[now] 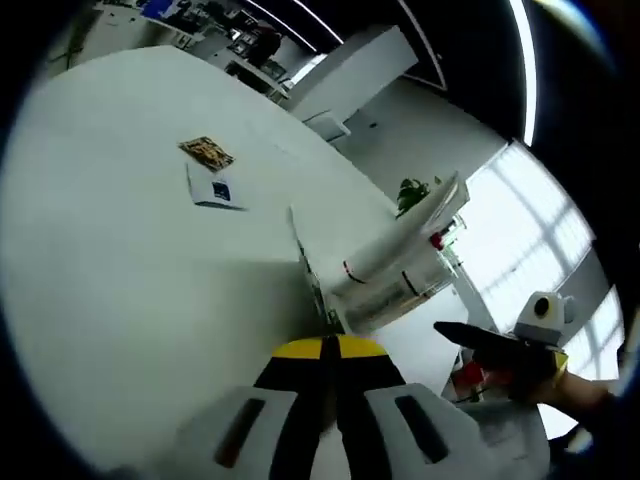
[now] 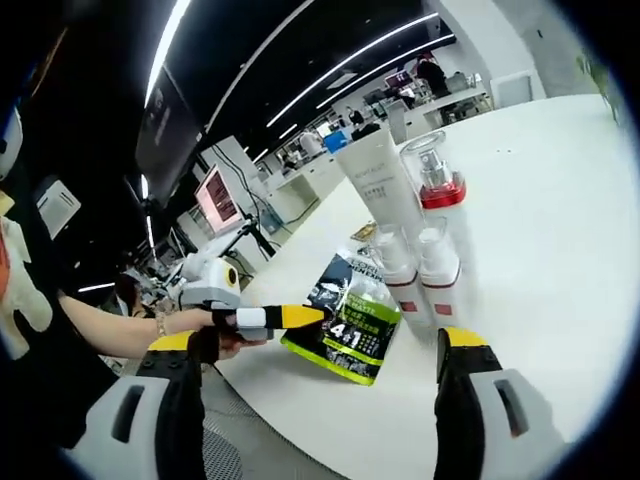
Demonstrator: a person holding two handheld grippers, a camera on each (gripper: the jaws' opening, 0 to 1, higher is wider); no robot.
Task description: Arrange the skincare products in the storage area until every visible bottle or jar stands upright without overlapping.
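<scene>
Right gripper (image 2: pixel 325 385): yellow-tipped jaws spread wide, nothing between them, pointed at the product cluster on the round white table (image 2: pixel 560 230). Cluster, taking the tall white squeeze tube (image 2: pixel 383 183) as landmark: tube upright at the cluster's far side; clear bottle with red collar and clear cap (image 2: pixel 434 178) just to the tube's right, upright; two small white bottles with red bands and clear caps (image 2: pixel 418 270) in front of the tube, nearer the gripper, standing side by side, touching or nearly so; flat green-and-black printed sachet (image 2: pixel 352 325) lying in front-left of the tube, at the table edge, its corner apparently against the small bottles. Left gripper (image 2: pixel 282 317), seen from the right gripper view, held by a hand (image 2: pixel 215 335) beside the sachet; in the left gripper view its own yellow-and-black jaws (image 1: pixel 328 400) closed together, nothing held. Also in the left gripper view: small printed card and white-blue packet (image 1: pixel 212 172) well off from the tube, out on bare table. Handling judgement: tube light, soft-walled, top-heavy on its cap, so grip low and gently; clear bottle likely hard, slippery, breakable, so take by the collar; small bottles light, easily toppled, so grip mid-body one at a time; sachet limp, so pinch at an edge and slide clear.
</scene>
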